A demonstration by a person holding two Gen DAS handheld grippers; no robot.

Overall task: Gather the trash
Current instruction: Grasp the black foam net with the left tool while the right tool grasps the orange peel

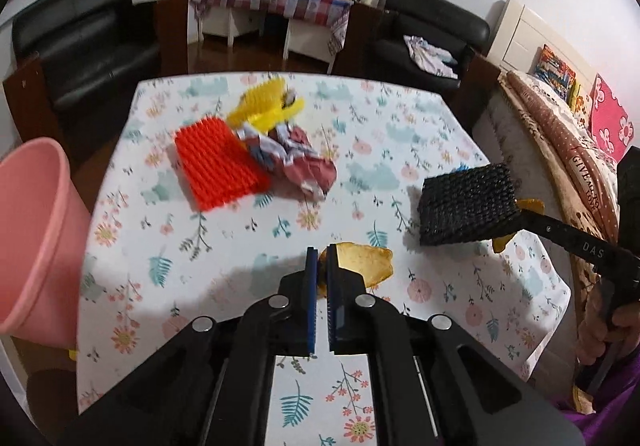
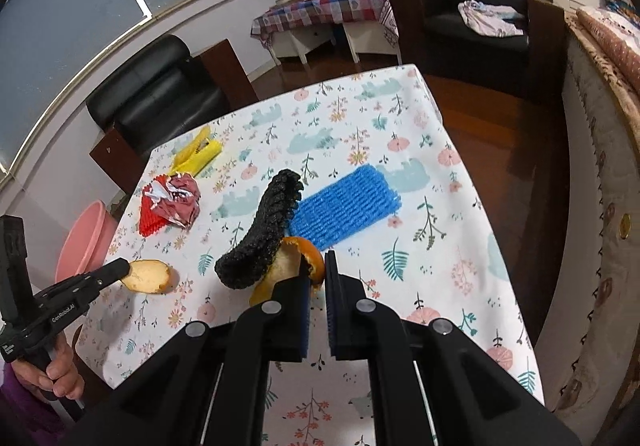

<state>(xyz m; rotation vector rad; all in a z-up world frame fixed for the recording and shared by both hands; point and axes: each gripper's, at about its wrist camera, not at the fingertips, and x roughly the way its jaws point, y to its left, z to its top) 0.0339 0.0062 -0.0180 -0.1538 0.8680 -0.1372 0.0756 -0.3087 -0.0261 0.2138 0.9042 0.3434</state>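
Pinched at one edge, a pale peel piece (image 1: pixel 362 260) is held clear above the worktop (image 1: pixel 360 166) by the clenched left gripper (image 1: pixel 322 260); light and limp, it is judged best gripped by its rim. A black foam net (image 2: pixel 264 234) and orange peel (image 2: pixel 310 254) are clamped in the right gripper (image 2: pixel 318 274). A pink bin (image 1: pixel 36 242) stands beside the worktop.

Home living room, black leather armchairs (image 2: pixel 480 2), floral-clothed table (image 2: pixel 400 150), bed with pillows (image 1: pixel 576 118)
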